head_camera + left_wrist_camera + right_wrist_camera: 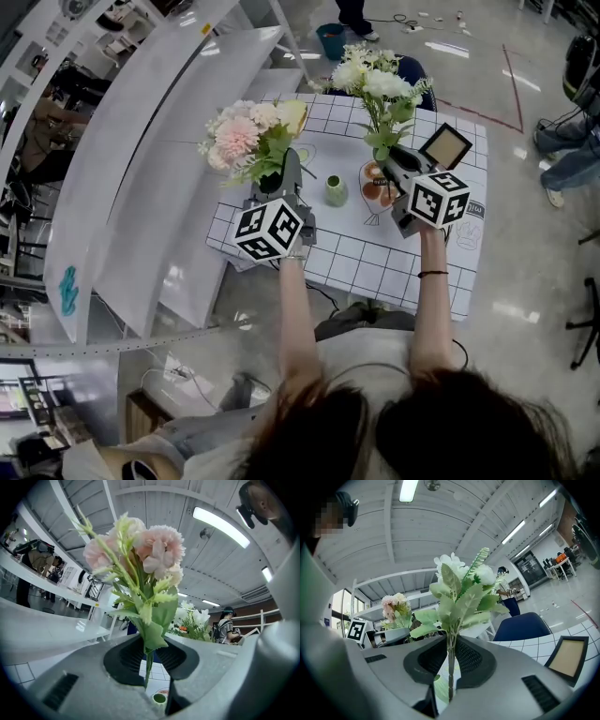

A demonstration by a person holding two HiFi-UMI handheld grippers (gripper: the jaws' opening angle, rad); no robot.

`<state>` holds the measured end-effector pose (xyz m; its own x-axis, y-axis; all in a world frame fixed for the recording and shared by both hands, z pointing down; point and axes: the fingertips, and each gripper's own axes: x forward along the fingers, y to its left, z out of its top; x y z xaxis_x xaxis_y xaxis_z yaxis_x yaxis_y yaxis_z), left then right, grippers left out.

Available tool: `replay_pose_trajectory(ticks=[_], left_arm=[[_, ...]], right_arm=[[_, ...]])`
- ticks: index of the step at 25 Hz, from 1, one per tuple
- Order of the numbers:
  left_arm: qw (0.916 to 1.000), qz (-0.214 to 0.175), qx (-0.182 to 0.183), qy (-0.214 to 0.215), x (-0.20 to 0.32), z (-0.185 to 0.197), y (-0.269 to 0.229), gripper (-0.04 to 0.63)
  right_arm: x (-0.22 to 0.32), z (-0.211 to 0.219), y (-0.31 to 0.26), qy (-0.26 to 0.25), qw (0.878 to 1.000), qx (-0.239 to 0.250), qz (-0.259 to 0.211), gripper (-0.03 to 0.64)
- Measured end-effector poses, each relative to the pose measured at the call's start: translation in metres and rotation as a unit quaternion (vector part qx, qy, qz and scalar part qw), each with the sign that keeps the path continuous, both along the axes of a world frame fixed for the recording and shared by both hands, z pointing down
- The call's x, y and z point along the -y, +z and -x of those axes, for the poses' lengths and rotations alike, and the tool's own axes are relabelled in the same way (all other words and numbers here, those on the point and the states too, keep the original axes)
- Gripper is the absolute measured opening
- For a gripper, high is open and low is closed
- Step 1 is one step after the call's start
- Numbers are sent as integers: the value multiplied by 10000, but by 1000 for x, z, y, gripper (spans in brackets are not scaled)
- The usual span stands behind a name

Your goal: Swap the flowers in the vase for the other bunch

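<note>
Right gripper hides white bunch stem end.

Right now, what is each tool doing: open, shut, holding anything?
Left tool: shut on the pink bunch, by its stem.
Right tool: shut on the white bunch, by its stem.

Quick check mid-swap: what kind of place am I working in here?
Probably an open lab or workshop hall: a small table with a grid cloth, taped lines on a polished floor, and strip lights overhead.
</note>
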<state>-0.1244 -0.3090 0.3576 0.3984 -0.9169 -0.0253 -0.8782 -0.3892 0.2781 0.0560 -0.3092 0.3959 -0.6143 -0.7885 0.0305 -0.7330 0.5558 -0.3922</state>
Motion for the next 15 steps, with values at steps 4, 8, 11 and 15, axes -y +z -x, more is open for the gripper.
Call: replay_pose_trajectory(ticks=[4, 8, 11, 15], left_arm=[[10000, 39, 4, -52, -3, 1, 4, 77], [9999, 41, 20, -134, -5, 3, 4, 77], [9997, 55, 11, -221, -9, 6, 5, 77], [9994, 76, -28, -337, -16, 11, 8, 77]], right_arm=[[0, -3, 0, -10, 10000, 16, -3, 51], [0, -5, -1, -50, 10000, 33, -11, 51], [-1, -5, -3, -104, 9999, 64, -37, 51], [-2, -3, -7, -180, 9997, 108, -102, 51]])
